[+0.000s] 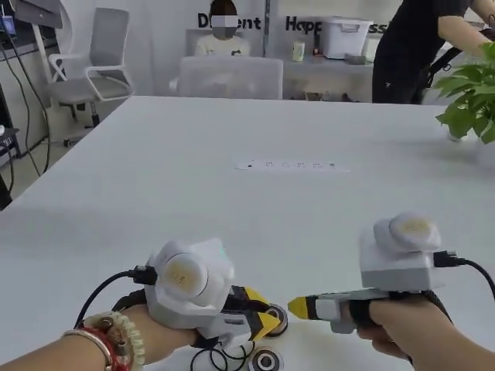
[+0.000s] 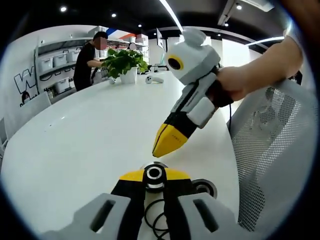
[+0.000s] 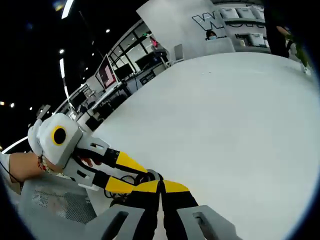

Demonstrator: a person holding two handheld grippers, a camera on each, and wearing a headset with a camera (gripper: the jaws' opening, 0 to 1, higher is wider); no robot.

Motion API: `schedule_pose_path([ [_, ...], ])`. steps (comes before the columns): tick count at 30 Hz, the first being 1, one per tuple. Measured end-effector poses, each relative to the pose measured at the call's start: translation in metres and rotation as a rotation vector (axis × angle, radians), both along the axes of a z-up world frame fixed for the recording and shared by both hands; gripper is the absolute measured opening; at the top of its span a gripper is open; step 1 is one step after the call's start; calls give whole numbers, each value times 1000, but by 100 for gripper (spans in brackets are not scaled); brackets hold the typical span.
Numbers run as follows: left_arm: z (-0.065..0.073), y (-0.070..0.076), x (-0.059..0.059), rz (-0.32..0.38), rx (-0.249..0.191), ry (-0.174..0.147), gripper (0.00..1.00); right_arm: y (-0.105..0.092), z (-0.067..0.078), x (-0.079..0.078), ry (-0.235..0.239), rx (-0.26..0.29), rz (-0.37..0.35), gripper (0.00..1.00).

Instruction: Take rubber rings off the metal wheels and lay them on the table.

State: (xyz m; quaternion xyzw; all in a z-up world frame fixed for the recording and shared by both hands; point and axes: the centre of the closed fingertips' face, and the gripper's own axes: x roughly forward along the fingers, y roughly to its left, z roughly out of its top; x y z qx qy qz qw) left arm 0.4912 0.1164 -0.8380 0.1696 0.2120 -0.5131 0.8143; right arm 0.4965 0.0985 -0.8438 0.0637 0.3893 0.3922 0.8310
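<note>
One metal wheel [image 2: 154, 174] is sitting pinched in the left gripper [image 1: 265, 319] at the table's [image 1: 255, 139] near edge. The right gripper [image 1: 297, 308], jaws pressed together, is pointing at it. Loose rubber rings [image 1: 223, 357] are lying nearby, looking thin and stretchy, so hooking one at the stiff wheel's rim is probably suiting best.

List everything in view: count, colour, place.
held wheel: 1, silver, in the left tool
second wheel: 1, silver, on the table beside it
rubber rings: count unclear, black, loose at the table's near edge
table: 1, white, workspace
plant: 1, green, table's far right
office chair: 1, grey, beyond far left corner
seated person: 1, pale top, behind far edge
standing person: 1, black top, far right
left tool: 1, yellow jaws, shut on the held wheel
right tool: 1, yellow jaws, shut, tip near held wheel
hands: 2, gripping the tools
</note>
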Motion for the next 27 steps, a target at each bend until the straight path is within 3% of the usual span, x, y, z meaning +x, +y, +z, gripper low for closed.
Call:
schedule_pose_path([
  [6,0,0,0,-3,-4,0,7,-4,-10,-3,-29,-95,72,0],
  [11,0,0,0,-5,-8,-1,7,-2,-16,-12,-90,-190,203,10],
  [12,0,0,0,-5,-8,1,7,1,-14,-10,-129,-192,230,10],
  [17,0,0,0,-6,-11,2,7,3,-13,-16,-135,-205,263,7],
  [21,0,-1,0,-6,-10,1,7,5,-12,-19,-125,-183,278,21],
  [27,0,-1,-1,-4,-11,3,7,18,-14,-23,-173,-172,321,29],
])
